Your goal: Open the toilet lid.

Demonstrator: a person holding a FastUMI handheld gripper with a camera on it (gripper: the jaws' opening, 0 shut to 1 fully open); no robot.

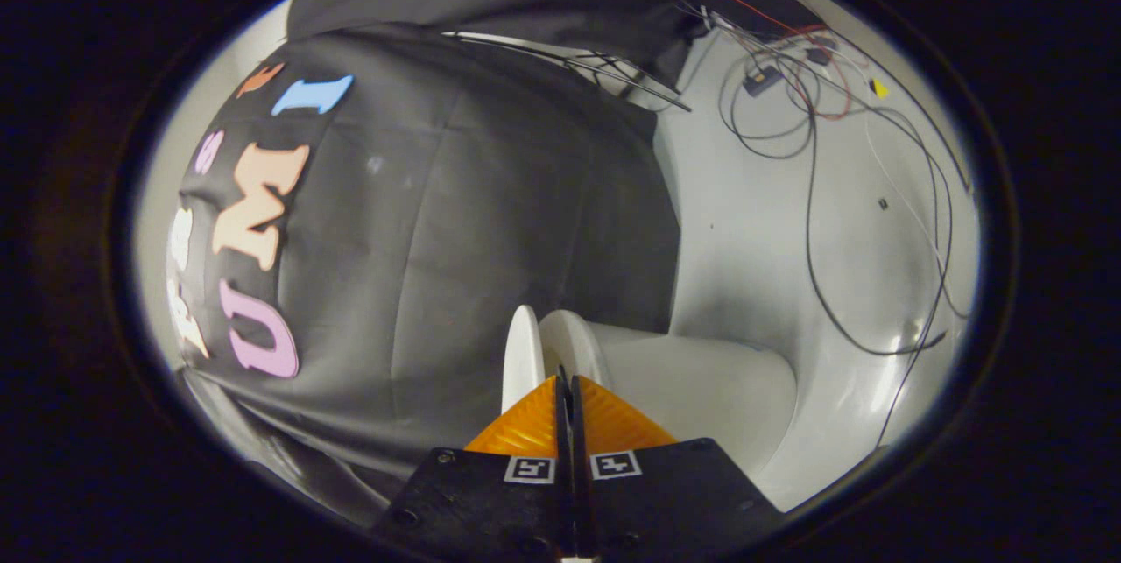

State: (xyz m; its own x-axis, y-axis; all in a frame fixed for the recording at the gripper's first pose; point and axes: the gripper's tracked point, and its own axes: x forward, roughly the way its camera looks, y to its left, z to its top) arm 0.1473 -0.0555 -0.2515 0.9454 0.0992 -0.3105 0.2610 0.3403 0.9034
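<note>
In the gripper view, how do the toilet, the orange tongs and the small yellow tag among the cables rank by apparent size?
1. Toilet, largest.
2. Tongs, shut with nothing between them; nearness to the camera enlarges them.
3. Yellow tag, smallest, far beyond the tongs by the cables.

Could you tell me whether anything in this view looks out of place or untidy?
Loose black and red cables trail in loops over the white wall beyond the toilet. The toilet lid stands raised, just ahead of the gripper, whose orange fingers are closed together on nothing. Nothing looks spilled or damaged.
</note>
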